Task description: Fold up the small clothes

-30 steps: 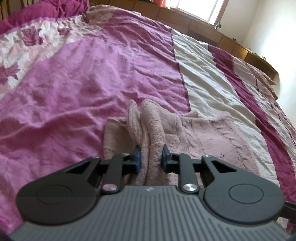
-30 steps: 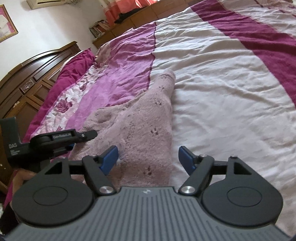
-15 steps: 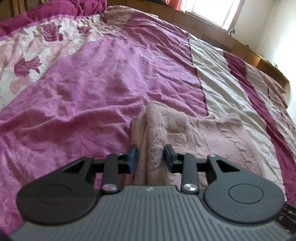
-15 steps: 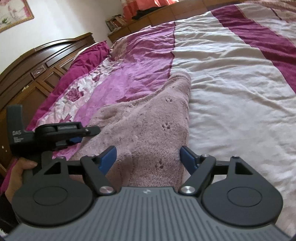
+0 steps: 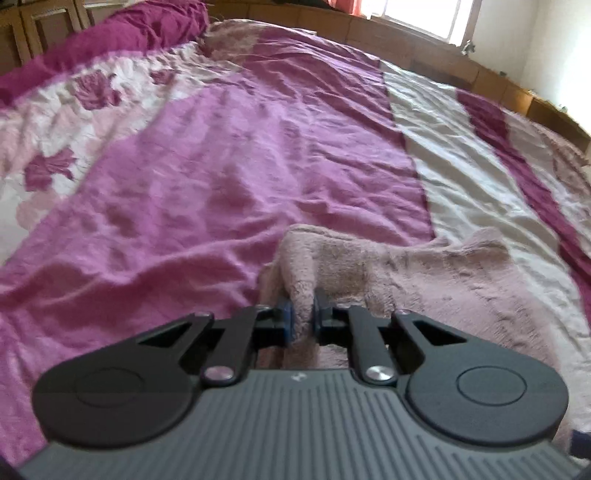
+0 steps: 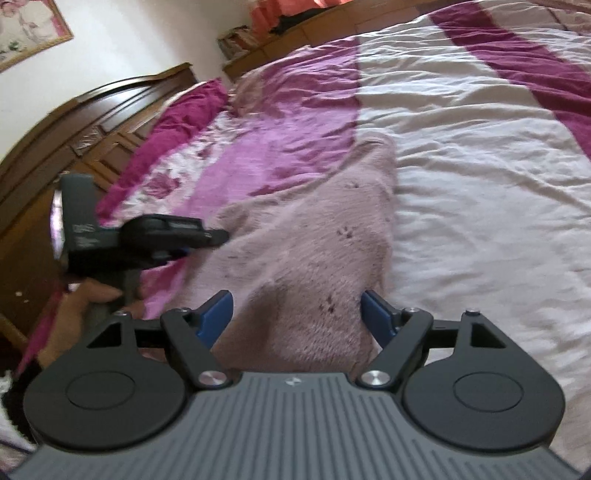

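A fuzzy dusty-pink knit garment lies spread on the bed, partly on the purple stripe and partly on the cream one. My left gripper is shut on a raised fold at the garment's left edge, its blue pads squeezing the ridge of cloth. In the right wrist view the same garment runs away from me, and my right gripper stands open over its near end, pads well apart from the cloth. The left gripper shows there at the left, gripped by a hand.
The bedspread has purple, cream and dark magenta stripes and a floral panel at the left. A dark wooden headboard rises at the left. A wooden ledge and a bright window lie beyond the bed.
The left jaws widened briefly, then closed tight on the fold of pink cloth. The right gripper drifted slightly and stayed open over the garment.
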The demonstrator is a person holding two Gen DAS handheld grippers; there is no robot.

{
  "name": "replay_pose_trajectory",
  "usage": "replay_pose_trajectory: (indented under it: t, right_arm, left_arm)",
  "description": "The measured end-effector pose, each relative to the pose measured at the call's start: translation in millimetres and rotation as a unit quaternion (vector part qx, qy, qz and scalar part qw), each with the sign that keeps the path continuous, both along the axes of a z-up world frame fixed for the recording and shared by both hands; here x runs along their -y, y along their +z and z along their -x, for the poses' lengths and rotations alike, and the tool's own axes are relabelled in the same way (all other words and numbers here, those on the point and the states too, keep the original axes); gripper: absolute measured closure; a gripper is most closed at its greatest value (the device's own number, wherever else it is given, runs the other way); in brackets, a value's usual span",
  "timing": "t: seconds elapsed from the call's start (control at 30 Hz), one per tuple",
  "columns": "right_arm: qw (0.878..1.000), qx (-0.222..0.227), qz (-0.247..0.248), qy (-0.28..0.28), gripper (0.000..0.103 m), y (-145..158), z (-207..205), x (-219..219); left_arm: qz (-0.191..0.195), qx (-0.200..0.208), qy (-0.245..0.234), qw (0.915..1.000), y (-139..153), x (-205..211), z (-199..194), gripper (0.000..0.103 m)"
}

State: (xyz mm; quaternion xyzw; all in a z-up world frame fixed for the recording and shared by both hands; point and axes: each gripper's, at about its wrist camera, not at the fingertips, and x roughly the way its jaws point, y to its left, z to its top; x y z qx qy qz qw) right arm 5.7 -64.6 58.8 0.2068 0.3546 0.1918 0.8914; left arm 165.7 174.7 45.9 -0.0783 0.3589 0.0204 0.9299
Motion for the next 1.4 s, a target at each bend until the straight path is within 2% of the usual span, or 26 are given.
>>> replay_pose_trajectory:
  t: [0.07,0.17,0.37,0.43,0.57,0.73,0.8,0.87,0.97,1.07,1.17,1.3,1.37,1.4]
  right_arm:
    - [1.000,0.002,0.000,0.014,0.021,2,1,-7]
    - [0.999,0.006,0.023,0.027,0.021,2,5,-16]
    - [1.000,0.000,0.016,0.019,0.021,4,7,-2]
    - [1.000,0.000,0.012,0.013,0.021,5,8,6]
    - [1.000,0.004,0.007,-0.001,0.021,9,12,18]
    - [1.000,0.003,0.004,-0.024,0.021,11,11,30]
    - [0.999,0.000,0.002,-0.034,0.021,10,11,34]
    - [0.999,-0.003,0.001,-0.040,0.021,7,11,35]
    - [0.999,-0.013,0.000,-0.043,0.021,3,9,34]
    - [0.999,-0.015,0.014,-0.039,0.021,0,11,33]
    - [0.999,-0.017,0.013,-0.042,0.021,-1,9,38]
    - [0.999,-0.027,-0.015,-0.041,0.020,1,-1,44]
    - [0.998,-0.035,-0.032,-0.037,0.016,1,-10,46]
    - [0.998,-0.039,-0.039,-0.034,0.015,1,-14,45]
  left_arm:
    - [-0.006,-0.011,0.007,0.9999,-4,-5,-2,0.090]
    - [0.006,-0.020,0.011,0.9997,-4,-11,-5,0.089]
    - [0.005,-0.025,-0.026,0.9993,14,-7,16,0.085]
    - [0.015,-0.035,-0.034,0.9987,17,-10,29,0.077]
    - [0.043,-0.057,-0.043,0.9965,19,-17,52,0.074]
    - [0.079,-0.077,-0.050,0.9926,19,-20,77,0.056]
    - [0.090,-0.086,-0.059,0.9904,18,-18,82,0.053]
    - [0.074,-0.088,-0.069,0.9910,15,-12,87,0.050]
    - [0.001,-0.095,-0.058,0.9938,8,-3,90,0.047]
    - [-0.018,-0.097,-0.049,0.9939,2,-7,93,0.046]
    - [-0.004,-0.095,-0.043,0.9945,4,-13,95,0.046]
    - [0.047,-0.081,-0.037,0.9949,10,-20,94,0.047]
    - [0.065,-0.073,-0.035,0.9946,11,-22,90,0.048]
    - [0.071,-0.071,-0.032,0.9944,10,-22,87,0.044]
